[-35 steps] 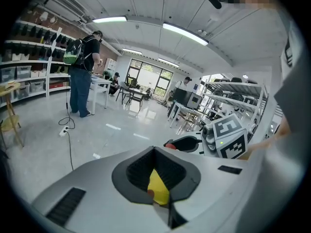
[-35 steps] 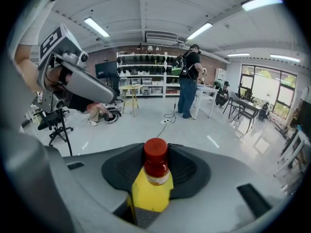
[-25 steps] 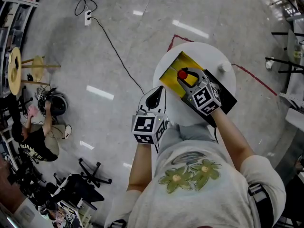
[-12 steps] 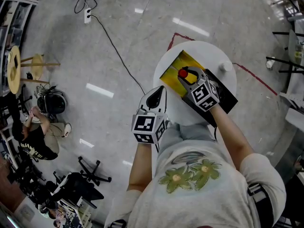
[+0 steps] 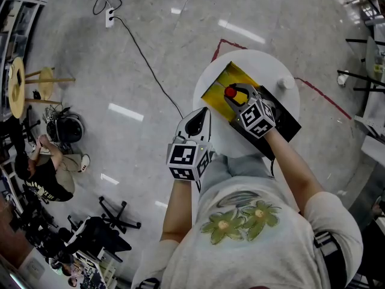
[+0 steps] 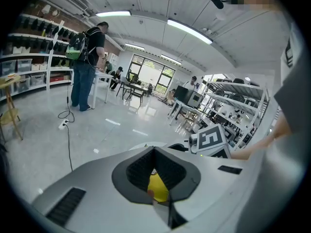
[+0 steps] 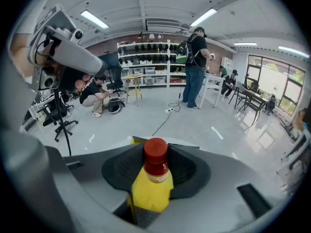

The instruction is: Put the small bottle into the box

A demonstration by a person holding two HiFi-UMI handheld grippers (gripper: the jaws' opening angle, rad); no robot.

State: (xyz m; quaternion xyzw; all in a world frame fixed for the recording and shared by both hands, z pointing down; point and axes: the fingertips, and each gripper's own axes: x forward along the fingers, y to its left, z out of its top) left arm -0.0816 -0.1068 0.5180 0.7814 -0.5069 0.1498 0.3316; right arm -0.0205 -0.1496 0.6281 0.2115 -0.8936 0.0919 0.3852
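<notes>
Right gripper [image 5: 236,96] is closed on the small bottle [image 7: 152,181], which has a yellow body and a red cap. The pads press on either side of the body, and the cap projects past the jaw tips. The bottle is held over the open yellow box [image 5: 215,89] on the far left part of the round white table [image 5: 231,142]; contact with the box floor cannot be determined. Left gripper [image 5: 198,122] hangs at the near left edge of the table, just beside the box, jaws drawn together and nothing gripped.
</notes>
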